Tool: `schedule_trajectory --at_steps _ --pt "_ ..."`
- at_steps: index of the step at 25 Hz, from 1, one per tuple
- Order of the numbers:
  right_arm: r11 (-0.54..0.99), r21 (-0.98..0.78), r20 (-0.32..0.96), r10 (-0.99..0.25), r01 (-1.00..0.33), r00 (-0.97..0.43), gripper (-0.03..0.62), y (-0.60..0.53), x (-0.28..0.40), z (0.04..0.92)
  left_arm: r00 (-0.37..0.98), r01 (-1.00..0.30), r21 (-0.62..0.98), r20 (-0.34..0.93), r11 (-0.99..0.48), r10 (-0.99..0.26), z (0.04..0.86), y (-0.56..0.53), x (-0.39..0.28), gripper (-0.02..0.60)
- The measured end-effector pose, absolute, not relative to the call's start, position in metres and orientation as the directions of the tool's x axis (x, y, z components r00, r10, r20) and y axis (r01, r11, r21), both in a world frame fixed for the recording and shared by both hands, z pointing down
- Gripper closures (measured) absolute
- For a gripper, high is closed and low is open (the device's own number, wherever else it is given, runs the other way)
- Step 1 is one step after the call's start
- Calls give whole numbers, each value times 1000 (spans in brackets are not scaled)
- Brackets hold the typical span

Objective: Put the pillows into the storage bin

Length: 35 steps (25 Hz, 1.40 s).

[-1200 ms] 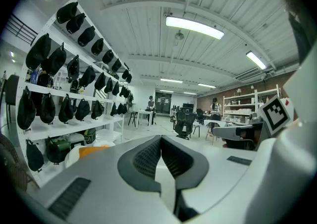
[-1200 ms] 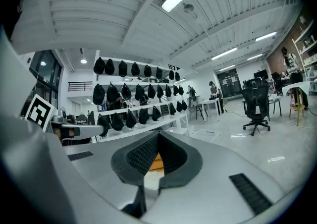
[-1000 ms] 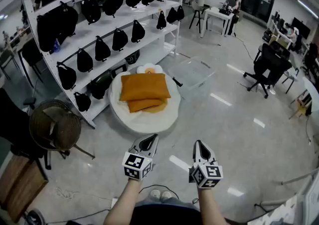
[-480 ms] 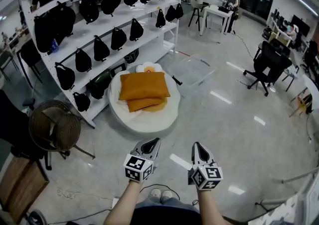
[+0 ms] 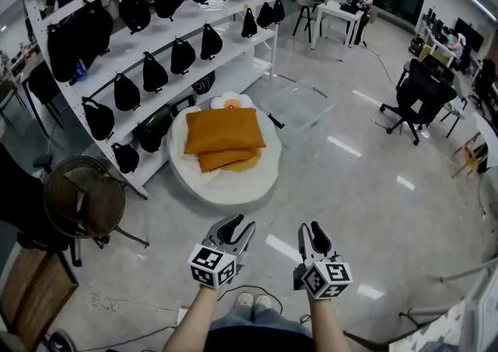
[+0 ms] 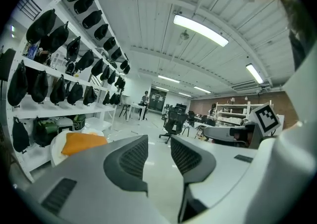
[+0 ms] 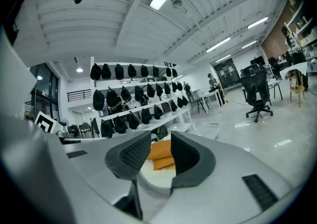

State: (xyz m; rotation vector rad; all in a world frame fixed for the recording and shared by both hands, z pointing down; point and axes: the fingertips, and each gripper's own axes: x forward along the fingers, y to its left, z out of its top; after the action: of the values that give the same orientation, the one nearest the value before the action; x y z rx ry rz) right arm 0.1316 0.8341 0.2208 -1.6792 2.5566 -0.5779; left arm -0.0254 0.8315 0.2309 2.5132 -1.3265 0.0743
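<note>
Two orange pillows (image 5: 224,131) lie stacked on a round white cushion (image 5: 233,187) on the floor, beside a fried-egg pillow (image 5: 231,101). The clear storage bin (image 5: 299,105) stands on the floor just right of them. My left gripper (image 5: 237,226) and right gripper (image 5: 311,230) hang side by side at the near edge, well short of the pillows. The jaws of both are opening, with nothing between them. In the left gripper view an orange pillow (image 6: 81,142) shows far left of the gripper (image 6: 158,142). In the right gripper view the pillows (image 7: 161,152) appear beyond the gripper's (image 7: 159,141) gap.
A white shelf rack (image 5: 233,39) with several black bags runs along the left behind the cushion. A round wicker seat (image 5: 84,198) stands at the left. An office chair (image 5: 416,97) and a table (image 5: 342,15) with a person are far right and back.
Both grippers' jaws were shut together and now stand apart. The pillows and bin sit slightly higher in the head view.
</note>
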Motion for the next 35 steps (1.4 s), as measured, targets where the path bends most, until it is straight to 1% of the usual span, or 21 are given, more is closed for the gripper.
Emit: schedule_trajectory --at_steps 3,6,14,21,29,35 --pt "340 -327 181 -893 -882 -411 453 835 128 222 578 -810 240 175 -534 -797 230 831 -31 431" --pt "328 -328 179 -899 -886 -399 442 836 125 222 585 -804 243 163 -542 -795 227 830 -37 426" --pt "285 -315 138 -930 -905 -341 441 847 122 209 617 -781 228 135 -581 -776 221 829 -46 422" --pt "280 -297 81 -945 -913 -316 442 832 123 179 636 -763 208 73 -612 -768 195 807 -44 420" --pt "288 -271 73 -945 -919 -318 441 787 132 181 663 -739 202 44 -643 -747 193 754 -19 420" --pt "309 -281 78 -936 -909 -343 442 720 148 197 651 -751 201 61 -629 -757 210 693 -1 420"
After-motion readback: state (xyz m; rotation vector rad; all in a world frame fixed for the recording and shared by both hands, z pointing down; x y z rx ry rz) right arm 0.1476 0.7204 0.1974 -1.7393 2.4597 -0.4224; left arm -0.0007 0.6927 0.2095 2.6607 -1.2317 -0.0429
